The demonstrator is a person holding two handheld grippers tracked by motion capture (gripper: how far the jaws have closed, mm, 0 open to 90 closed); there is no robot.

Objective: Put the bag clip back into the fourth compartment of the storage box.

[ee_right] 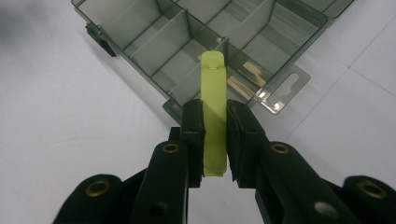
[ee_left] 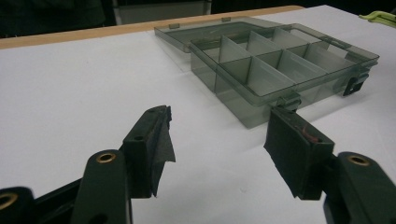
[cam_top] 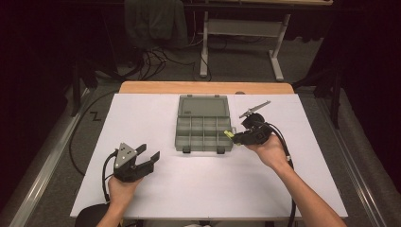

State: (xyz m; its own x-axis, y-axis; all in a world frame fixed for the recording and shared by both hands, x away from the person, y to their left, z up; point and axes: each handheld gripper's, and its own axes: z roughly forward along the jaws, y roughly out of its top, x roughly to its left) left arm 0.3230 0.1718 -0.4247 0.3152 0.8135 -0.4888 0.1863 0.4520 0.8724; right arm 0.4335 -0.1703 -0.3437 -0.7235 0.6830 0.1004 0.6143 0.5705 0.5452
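Observation:
A smoky grey plastic compartment box point(cam_top: 203, 126) lies open in the middle of the white table, its lid folded back; its dividers also show in the left gripper view point(ee_left: 275, 65) and the right gripper view point(ee_right: 196, 42). My right gripper point(cam_top: 233, 136) is shut on a flat yellow-green clip point(ee_right: 214, 116), held just off the box's right edge, the clip's tip pointing toward the compartments. The clip's end peeks out beside the box point(cam_top: 229, 134). My left gripper point(cam_top: 150, 155) rests at the front left, open and holding nothing, pointing toward the box point(ee_left: 217, 140).
The white board point(cam_top: 142, 189) covers the table, with a wooden strip point(cam_top: 203, 87) along its far edge. Beyond it stand a table frame point(cam_top: 241, 33), a chair and loose cables on the floor. A cable trails from each gripper.

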